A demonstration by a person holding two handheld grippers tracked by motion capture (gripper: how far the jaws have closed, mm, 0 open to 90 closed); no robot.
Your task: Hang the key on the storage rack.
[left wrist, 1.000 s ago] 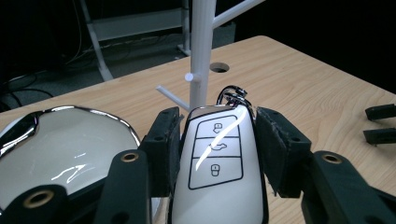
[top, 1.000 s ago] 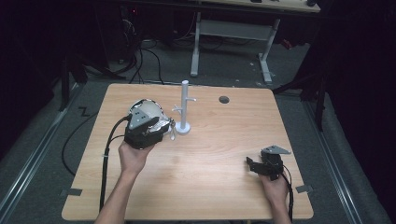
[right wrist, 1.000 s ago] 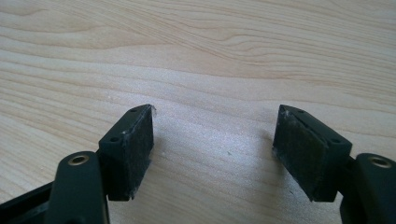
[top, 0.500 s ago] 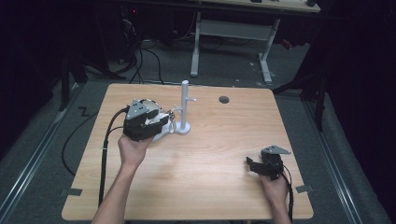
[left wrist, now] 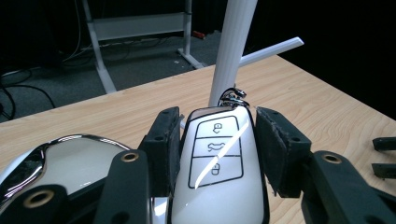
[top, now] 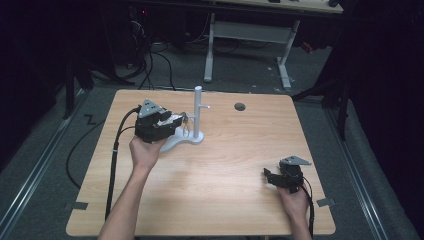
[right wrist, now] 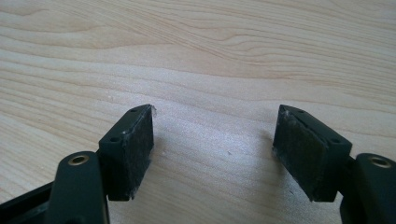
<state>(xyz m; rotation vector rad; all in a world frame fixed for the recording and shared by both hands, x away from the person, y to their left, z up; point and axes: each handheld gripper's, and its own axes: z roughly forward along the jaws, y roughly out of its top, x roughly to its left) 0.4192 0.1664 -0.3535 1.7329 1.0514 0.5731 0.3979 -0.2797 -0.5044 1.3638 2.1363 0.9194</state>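
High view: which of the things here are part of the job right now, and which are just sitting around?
In play:
- left gripper, shut on the car key
- key ring on the key's tip
- white stand with its side peg

Idle:
- right gripper, open over bare table
- desk frame on the floor

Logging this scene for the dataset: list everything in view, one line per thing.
Car key fob: one, white with black button outlines, between the left gripper's jaws.
Key ring: one, silver, at the fob's far end beside the post.
Hook stand: one, white, upright post with a side peg on a round base, far left-centre of the table.
Table: one, light wood, with a dark round hole near its far edge.
Desk frame: one, white-legged, on the floor beyond.
Left gripper: one, black, shut on the fob.
Right gripper: one, black, open over bare wood, near right.
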